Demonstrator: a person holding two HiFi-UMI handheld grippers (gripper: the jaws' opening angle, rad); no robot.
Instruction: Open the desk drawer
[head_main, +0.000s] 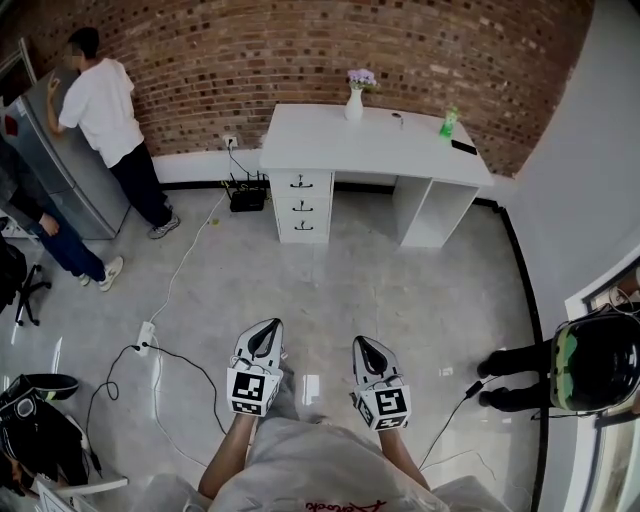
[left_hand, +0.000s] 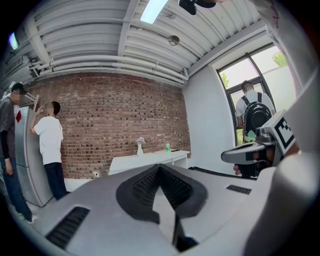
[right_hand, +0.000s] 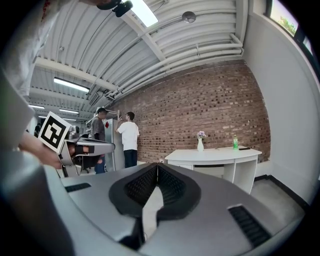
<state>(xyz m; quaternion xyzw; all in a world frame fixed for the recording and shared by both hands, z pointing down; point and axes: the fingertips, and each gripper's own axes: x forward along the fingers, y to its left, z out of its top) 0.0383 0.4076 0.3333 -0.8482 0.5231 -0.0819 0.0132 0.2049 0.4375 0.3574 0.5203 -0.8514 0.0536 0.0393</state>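
Observation:
A white desk (head_main: 372, 140) stands against the brick wall at the far side of the room, with a stack of three drawers (head_main: 301, 206) under its left end. It also shows small in the left gripper view as the desk (left_hand: 149, 160) and in the right gripper view as the desk (right_hand: 215, 156). My left gripper (head_main: 266, 331) and right gripper (head_main: 367, 346) are held side by side low in the head view, far from the desk. Both point toward it, jaws pressed together with nothing between them. In the left gripper view the gripper (left_hand: 160, 167) is shut; so is the gripper (right_hand: 157, 165) in the right gripper view.
A vase with flowers (head_main: 356, 96), a green bottle (head_main: 449, 123) and a dark phone (head_main: 464, 147) sit on the desk. Two people (head_main: 108, 120) stand at a grey fridge (head_main: 50, 150) at the left. Cables and a power strip (head_main: 146, 335) lie on the floor. Another person (head_main: 590, 365) stands at the right.

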